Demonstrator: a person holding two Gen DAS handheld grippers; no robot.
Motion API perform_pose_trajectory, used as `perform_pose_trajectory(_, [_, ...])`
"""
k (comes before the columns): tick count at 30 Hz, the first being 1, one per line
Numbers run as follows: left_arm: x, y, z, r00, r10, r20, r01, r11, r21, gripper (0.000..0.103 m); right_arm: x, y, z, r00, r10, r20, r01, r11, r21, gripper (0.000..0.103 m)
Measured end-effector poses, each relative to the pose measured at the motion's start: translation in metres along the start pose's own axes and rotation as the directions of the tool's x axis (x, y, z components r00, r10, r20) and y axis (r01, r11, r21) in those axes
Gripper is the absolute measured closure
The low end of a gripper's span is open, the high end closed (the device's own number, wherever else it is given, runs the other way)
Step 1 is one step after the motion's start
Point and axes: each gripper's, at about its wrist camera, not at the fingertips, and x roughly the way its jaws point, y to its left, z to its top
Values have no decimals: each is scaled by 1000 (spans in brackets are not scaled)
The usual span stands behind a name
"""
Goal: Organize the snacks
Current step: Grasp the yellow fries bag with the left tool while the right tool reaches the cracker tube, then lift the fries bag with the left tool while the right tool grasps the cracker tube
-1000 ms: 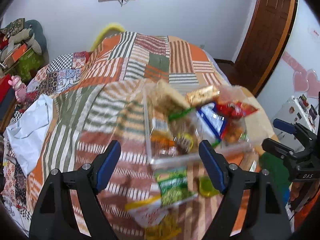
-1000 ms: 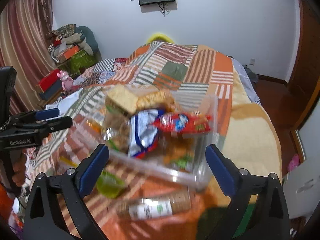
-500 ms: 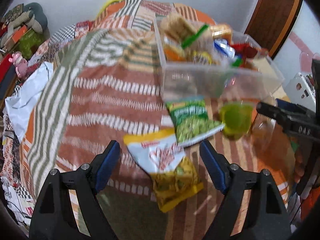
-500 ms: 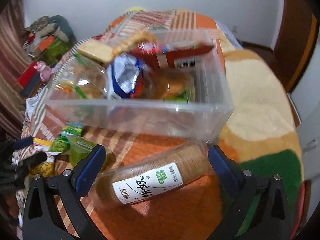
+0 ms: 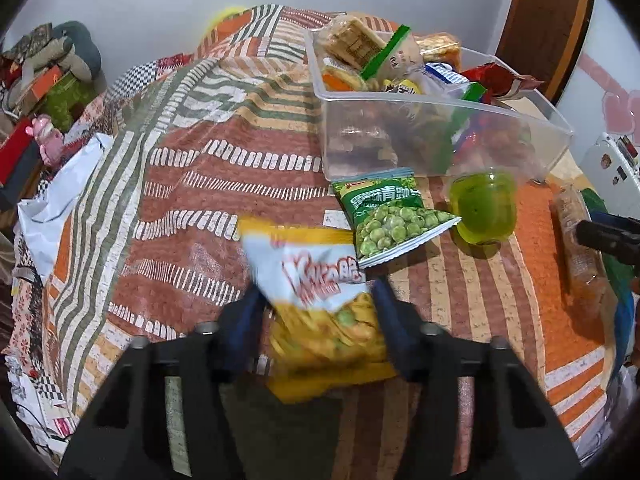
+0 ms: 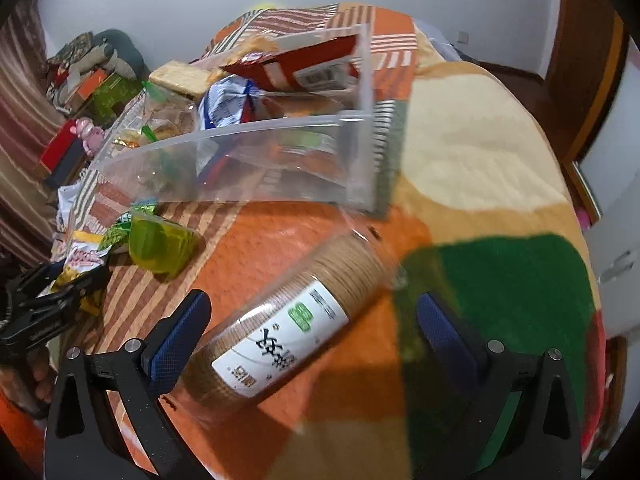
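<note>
The left gripper [image 5: 316, 312], jaws clamped on the light, crushable yellow-and-white crinkly snack bag [image 5: 320, 300] lying on the bed [image 5: 192, 184], should grip its sealed edge.

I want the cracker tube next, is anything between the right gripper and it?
Nothing visible. The cracker tube lies on the blanket between the open fingers of the right gripper, with its near end by the left finger.
</note>
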Motion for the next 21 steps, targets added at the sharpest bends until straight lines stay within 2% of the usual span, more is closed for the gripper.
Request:
perform_pose_trajectory(7, [-13, 1, -7, 1000, 8, 24, -8, 1000, 5, 67, -4, 3, -9, 999, 49, 6, -49, 999, -5, 1])
perform_pose_trajectory(9, [-20, 2, -8, 999, 15, 38, -15, 1000, 7, 68, 2, 7, -8, 998, 68, 2, -68, 998, 2, 7])
perform_pose_trajectory(11, [-28, 5, -8, 999, 16, 51, -16, 1000, -2, 69, 7, 12, -8, 995, 102, -6, -102, 995, 6, 19])
perform_pose_trajectory(14, [-38, 7, -8, 997, 16, 70, -16, 1000, -10, 71, 18, 21, -5, 993, 119, -19, -119, 993, -4, 29])
perform_pose_trajectory(15, [-41, 8, -7, 997, 14, 75, -13, 1000, -11, 72, 21, 23, -4, 991, 130, -23, -130, 992, -6, 30])
perform_pose_trajectory(16, [-45, 8, -6, 997, 10, 81, -8, 1000, -14, 80, 23, 25, -4, 992, 128, -24, -128, 992, -15, 31])
perform_pose_trajectory(21, [-52, 6, 0, 995, -19, 97, 21, 1000, -13, 82, 22, 28, -8, 990, 140, -14, -141, 987, -71, 36])
